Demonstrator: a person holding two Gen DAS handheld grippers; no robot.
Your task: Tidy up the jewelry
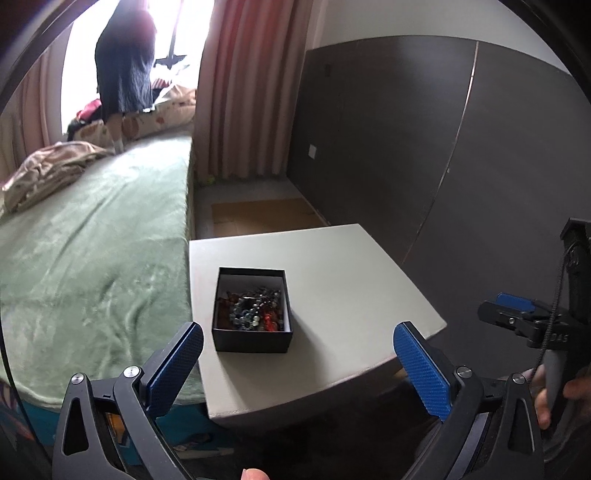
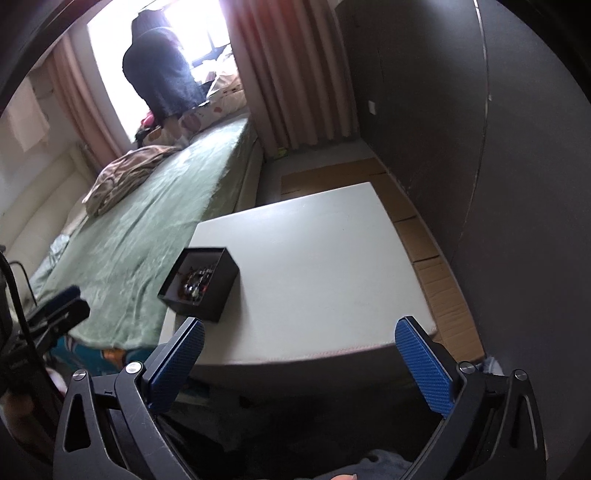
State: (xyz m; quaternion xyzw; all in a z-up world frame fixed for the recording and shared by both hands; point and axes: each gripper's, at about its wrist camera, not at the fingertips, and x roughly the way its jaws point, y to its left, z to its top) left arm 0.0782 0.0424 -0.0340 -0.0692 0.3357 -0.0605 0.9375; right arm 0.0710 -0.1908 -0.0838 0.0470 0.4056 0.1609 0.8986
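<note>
**Open box of beads on a bedside table, both grippers held back**

A bedroom: a bed (image 1: 92,236) under a green cover runs toward a bright window (image 1: 184,29) with pink curtains (image 1: 251,92), and a person in dark clothes (image 1: 123,62) stands on the bed at the window. A crumpled beige blanket (image 1: 48,173) lies on the cover. Dark cupboard doors (image 1: 424,147) line the far side, and flattened cardboard (image 1: 258,214) lies on the floor between bed and cupboard.

A pale square table (image 1: 351,288) stands just beside the bed. On it, toward the edge nearest the bed, sits a small black box (image 1: 253,338) with no lid on it. Inside it is a tangled heap of jewelry (image 1: 255,308): bluish-grey beads with some red and brown pieces. The right wrist view shows the same box (image 2: 218,291) from its corner, with the beads low inside it.

The left gripper (image 1: 299,354) hangs in front of the near table edge, its blue-padded fingers (image 1: 421,369) spread wide and holding nothing; the box sits beyond the gap between them. The right gripper (image 2: 299,354) is also short of the table, its fingers (image 2: 424,369) spread wide and empty, with the box ahead and toward its left finger. In the left wrist view the right gripper appears at the right edge, off the table's corner, gripped by a hand (image 1: 546,387).
</note>
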